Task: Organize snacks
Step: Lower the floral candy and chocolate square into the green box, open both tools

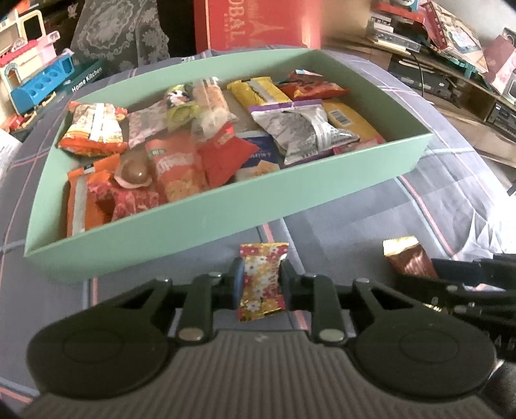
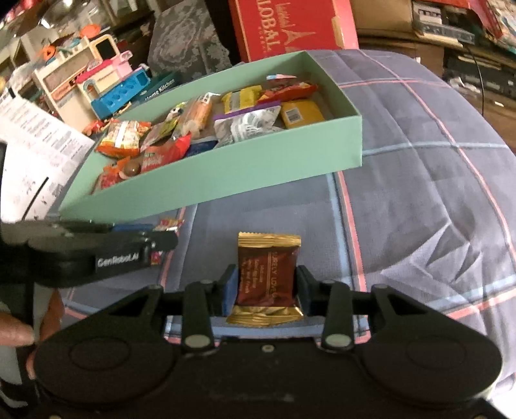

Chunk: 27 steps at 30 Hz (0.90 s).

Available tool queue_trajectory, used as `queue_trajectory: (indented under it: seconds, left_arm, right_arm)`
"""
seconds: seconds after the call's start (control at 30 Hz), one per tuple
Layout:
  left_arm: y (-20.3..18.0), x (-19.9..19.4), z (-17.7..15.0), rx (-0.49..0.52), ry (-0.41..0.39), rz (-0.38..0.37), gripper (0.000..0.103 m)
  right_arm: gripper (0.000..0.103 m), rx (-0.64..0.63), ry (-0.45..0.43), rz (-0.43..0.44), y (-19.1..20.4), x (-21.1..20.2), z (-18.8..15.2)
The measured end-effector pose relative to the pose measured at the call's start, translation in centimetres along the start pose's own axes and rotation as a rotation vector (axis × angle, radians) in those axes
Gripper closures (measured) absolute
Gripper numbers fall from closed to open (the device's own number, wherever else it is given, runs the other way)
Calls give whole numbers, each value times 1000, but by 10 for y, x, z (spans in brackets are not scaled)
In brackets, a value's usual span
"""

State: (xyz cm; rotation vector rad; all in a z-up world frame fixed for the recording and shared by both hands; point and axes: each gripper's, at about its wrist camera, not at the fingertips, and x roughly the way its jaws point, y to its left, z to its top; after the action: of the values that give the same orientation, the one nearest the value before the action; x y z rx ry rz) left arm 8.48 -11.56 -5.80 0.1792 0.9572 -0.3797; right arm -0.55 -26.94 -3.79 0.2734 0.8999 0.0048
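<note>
Surface: grey-blue bedspread (image 2: 419, 180) with pink and pale blue check lines, creased at the right side.

Room, behind the bedspread: red carton (image 2: 290, 29) with gold lettering; grey lace cloth (image 2: 187, 42); toy kitchen set (image 2: 93, 77) in cream, pink and blue; printed paper sheet (image 2: 38, 138) at the left edge; stacked boxes and clutter on low shelves (image 1: 451, 64) to the right.

Container: mint green box (image 1: 206, 222), open-topped, shallow, resting on the bedspread. Holds mixed wrapped snacks lying loose and overlapping: an orange packet (image 1: 93, 129) at the far left, a silver-grey packet (image 1: 303, 129), a yellow packet (image 1: 348, 121) at the right, a round brown chocolate (image 1: 135, 172).

Item 1: floral candy (image 1: 262, 280), red and gold wrapper with white flowers, standing on end. Left gripper (image 1: 262, 283) clenched on it, fingers pressed to both sides, just short of the box's near wall.

Item 2: brown snack packet (image 2: 267, 277), maroon body, gold crimped ends, gold print. Right gripper (image 2: 267, 287) grasping it on both sides, over the bedspread, near the box's front wall, beside the left gripper.
</note>
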Motion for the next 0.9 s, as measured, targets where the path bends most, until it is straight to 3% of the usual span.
queue_trajectory:
  seconds: [0.3,0.9]
  left_arm:
    - [11,-18,-4,-37,-4,-23,80]
    - [18,-62,9,-64,-93,-70,80]
  right_arm:
    - [66,1,-34,-1,3,-17,5]
    - [66,-19,-130,15,18,-42,32]
